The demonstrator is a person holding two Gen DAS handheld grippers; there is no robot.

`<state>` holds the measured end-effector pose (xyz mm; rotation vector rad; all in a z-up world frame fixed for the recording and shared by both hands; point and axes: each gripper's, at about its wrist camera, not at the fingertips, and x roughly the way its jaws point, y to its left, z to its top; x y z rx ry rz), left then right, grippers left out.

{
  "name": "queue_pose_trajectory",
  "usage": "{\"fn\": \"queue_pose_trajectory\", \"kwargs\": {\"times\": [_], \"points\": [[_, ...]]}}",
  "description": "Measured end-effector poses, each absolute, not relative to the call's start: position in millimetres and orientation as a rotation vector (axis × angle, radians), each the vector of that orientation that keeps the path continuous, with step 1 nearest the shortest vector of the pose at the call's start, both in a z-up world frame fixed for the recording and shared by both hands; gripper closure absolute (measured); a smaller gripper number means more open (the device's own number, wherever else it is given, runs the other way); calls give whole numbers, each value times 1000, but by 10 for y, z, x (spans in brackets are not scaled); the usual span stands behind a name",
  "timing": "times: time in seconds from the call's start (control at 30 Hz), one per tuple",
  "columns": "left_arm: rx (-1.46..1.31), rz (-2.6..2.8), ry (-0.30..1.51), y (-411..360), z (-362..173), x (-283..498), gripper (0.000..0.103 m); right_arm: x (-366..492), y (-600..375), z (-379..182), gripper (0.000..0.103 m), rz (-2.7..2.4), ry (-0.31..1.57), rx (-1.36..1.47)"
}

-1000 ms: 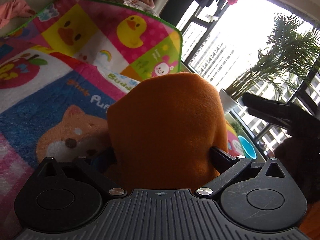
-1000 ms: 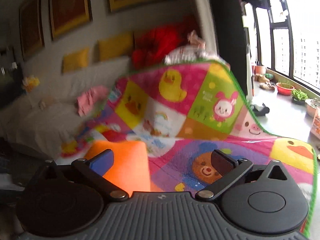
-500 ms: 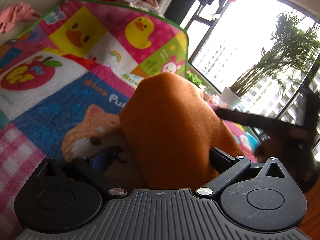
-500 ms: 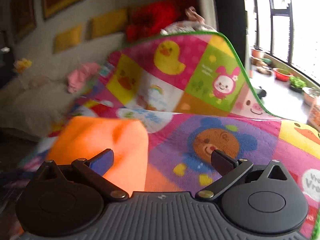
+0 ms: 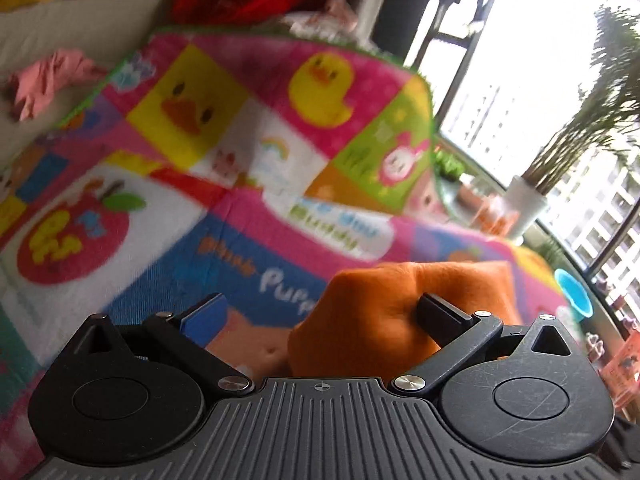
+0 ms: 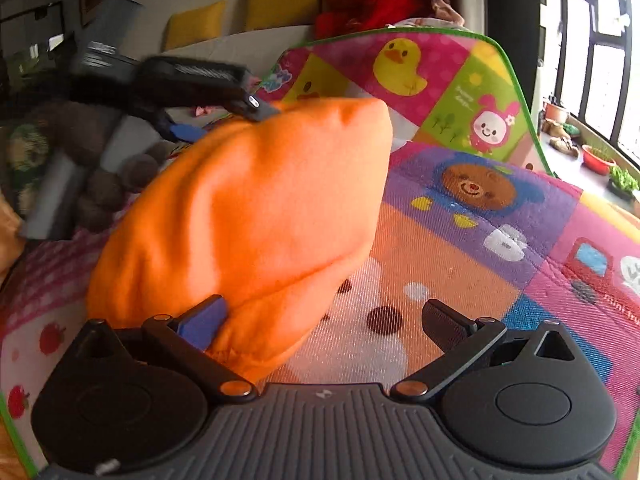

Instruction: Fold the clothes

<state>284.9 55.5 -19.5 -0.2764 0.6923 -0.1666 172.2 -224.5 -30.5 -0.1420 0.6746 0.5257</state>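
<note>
Right now the orange garment (image 6: 248, 216) lies bunched in a soft mound on the colourful play mat (image 6: 500, 216), rising from about 8 o'clock toward 12 o'clock in the right wrist view. The right hand-held gripper (image 6: 322, 320) is spread wide; its blue-padded finger at 9 o'clock touches the garment's lower edge, while the black finger at 3 o'clock stands apart over the dotted patch of mat, so nothing is pinched between them. At 10 o'clock in that same view the left hand-held gripper (image 6: 230, 118) reaches in from the side, its fingertips touching the top ridge of the orange cloth. Seen from the left wrist, the left hand-held gripper (image 5: 320, 310) is also spread: the black finger at 3 o'clock presses into a dimple in the orange garment (image 5: 368, 320), and the blue-padded finger at 9 o'clock is clear of it, over the blue panel of the play mat (image 5: 224, 160). Beyond the mat, a pale sofa (image 5: 80, 32) carries a pink cloth (image 5: 48, 80) at 10 o'clock, and a potted palm (image 5: 580, 148) stands by the bright window at 2 o'clock. This view is motion-blurred.
</note>
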Motion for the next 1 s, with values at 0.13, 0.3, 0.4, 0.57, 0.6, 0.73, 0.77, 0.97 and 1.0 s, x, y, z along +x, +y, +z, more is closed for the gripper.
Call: {"fn": "queue_pose_trajectory", "kwargs": {"times": [0.13, 0.3, 0.4, 0.57, 0.6, 0.73, 0.77, 0.97, 1.0], "points": [[-318, -164, 727, 662, -366, 2896, 0, 1694, -2313, -268, 0, 560, 703, -84], [-345, -145, 681, 793, -273, 2657, 0, 1758, -2318, -341, 0, 585, 750, -17], [-371, -155, 623, 861, -155, 2390, 0, 1748, -2244, -313, 0, 586, 732, -58], [-332, -185, 622, 861, -202, 2102, 0, 1825, -2356, 12, 0, 626, 634, 22], [-315, -188, 625, 851, -225, 2074, 0, 1889, -2406, 94, 0, 614, 611, 71], [-316, -196, 624, 879, -258, 2068, 0, 2238, -2487, 264, 0, 430, 543, 156], [-319, -198, 625, 889, -264, 2069, 0, 2341, -2480, 248, 0, 377, 540, 153], [-339, -201, 620, 950, -251, 2050, 0, 2568, -2083, -97, 0, 377, 690, 76], [-344, -200, 615, 967, -244, 2044, 0, 2500, -2003, -107, 0, 413, 684, 64]]}}
